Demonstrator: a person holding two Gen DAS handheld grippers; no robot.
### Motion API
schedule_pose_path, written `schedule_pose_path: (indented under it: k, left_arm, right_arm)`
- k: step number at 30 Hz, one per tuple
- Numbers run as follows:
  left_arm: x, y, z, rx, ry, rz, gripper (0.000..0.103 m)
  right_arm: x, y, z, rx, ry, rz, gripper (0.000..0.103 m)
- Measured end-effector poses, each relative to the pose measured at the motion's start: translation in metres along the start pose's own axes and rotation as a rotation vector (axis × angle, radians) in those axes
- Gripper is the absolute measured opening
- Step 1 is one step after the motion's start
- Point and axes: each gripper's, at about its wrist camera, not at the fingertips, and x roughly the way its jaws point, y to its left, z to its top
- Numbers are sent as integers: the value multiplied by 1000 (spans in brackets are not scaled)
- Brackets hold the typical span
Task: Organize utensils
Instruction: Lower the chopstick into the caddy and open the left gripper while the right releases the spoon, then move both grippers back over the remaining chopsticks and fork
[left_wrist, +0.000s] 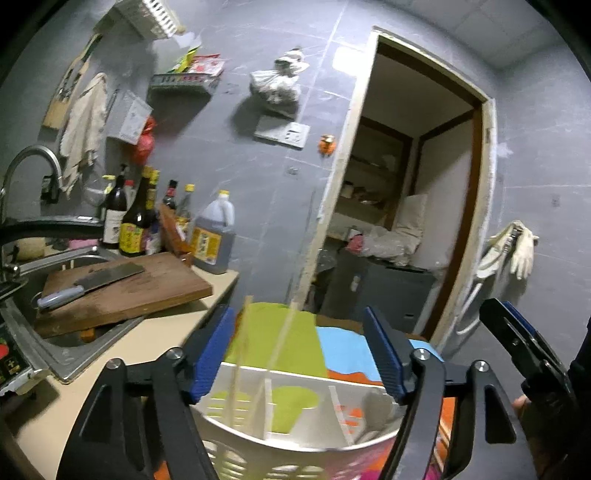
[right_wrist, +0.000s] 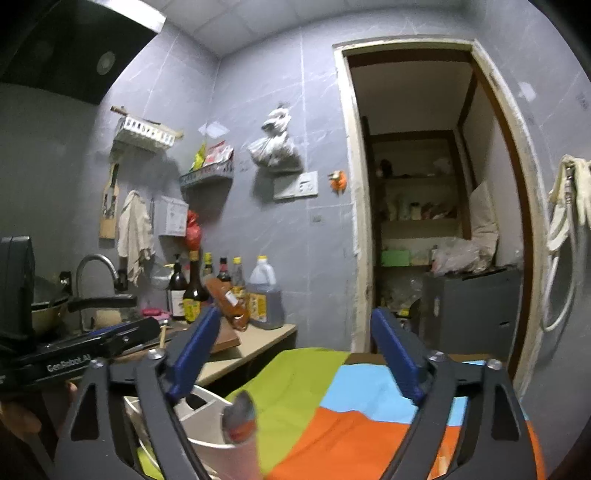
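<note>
On the patchwork cloth (right_wrist: 332, 424), the white holder (left_wrist: 295, 424) keeps chopsticks (left_wrist: 240, 369); both tongs, left gripper (left_wrist: 299, 354) and right gripper (right_wrist: 295, 354), gape empty, so lift straight clear of the holder.

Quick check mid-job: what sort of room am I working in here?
A home kitchen, most likely: a sink with a faucet, a cleaver on a cutting board, and sauce bottles against the tiled wall.

Two near-level wrist views over the holder (left_wrist: 295, 435), shared doorway (right_wrist: 436, 192) wall ahead.
</note>
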Motion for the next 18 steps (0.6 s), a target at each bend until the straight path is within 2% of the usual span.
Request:
schedule_pose_path:
  k: [5,9,13,18]
  left_arm:
    - [-5,-26,-3,30,1,-70,83]
    - [-6,-47,-9,56,15,-117,86]
    - [-5,-69,-17,78,33,-161,95]
    - [-4,-91,-29,102,66,-194,95]
  right_arm:
    - [-28,-23,6,18,-25,-37,103]
    - [-49,-38,10,6,-28,-79,103]
    - [-66,-50,9,-14,-15,-114,103]
    - [-82,-67,3,-31,10,-155,103]
